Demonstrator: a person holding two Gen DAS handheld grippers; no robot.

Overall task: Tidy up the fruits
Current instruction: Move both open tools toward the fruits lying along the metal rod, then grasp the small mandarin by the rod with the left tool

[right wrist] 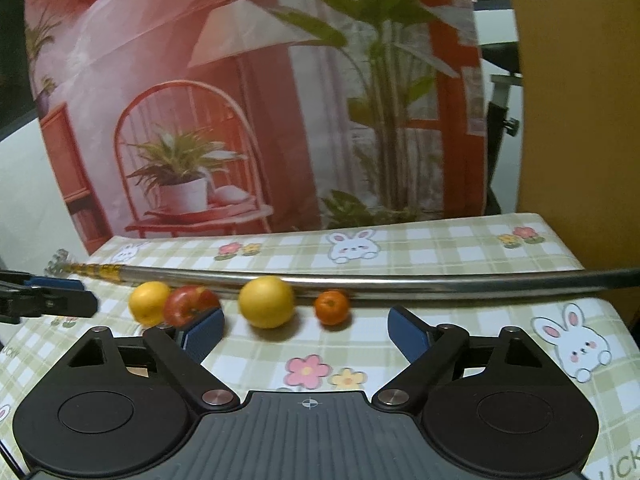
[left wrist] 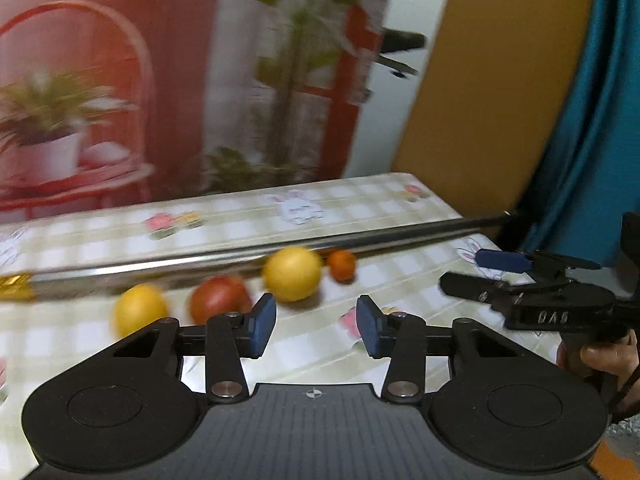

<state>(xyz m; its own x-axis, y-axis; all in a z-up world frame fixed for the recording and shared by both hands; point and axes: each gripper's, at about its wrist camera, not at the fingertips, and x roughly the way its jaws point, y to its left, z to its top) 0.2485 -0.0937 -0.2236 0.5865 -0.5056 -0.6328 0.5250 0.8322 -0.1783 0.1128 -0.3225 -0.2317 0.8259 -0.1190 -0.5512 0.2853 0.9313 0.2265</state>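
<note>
Four fruits sit in a row on the table (right wrist: 440, 248) against a metal rod (right wrist: 400, 280): yellow fruit (right wrist: 149, 301), apple (right wrist: 186, 305), big yellow fruit (right wrist: 267, 301), small orange (right wrist: 331, 306). Both grippers are released and empty, left gripper (left wrist: 316, 326) narrower, right gripper (right wrist: 306, 334) wide. Risk: round fruit rolls off if nudged; no container visible.

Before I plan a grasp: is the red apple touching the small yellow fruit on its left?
Touching: in the right wrist view the red apple overlaps the small yellow fruit with no gap between them.
</note>
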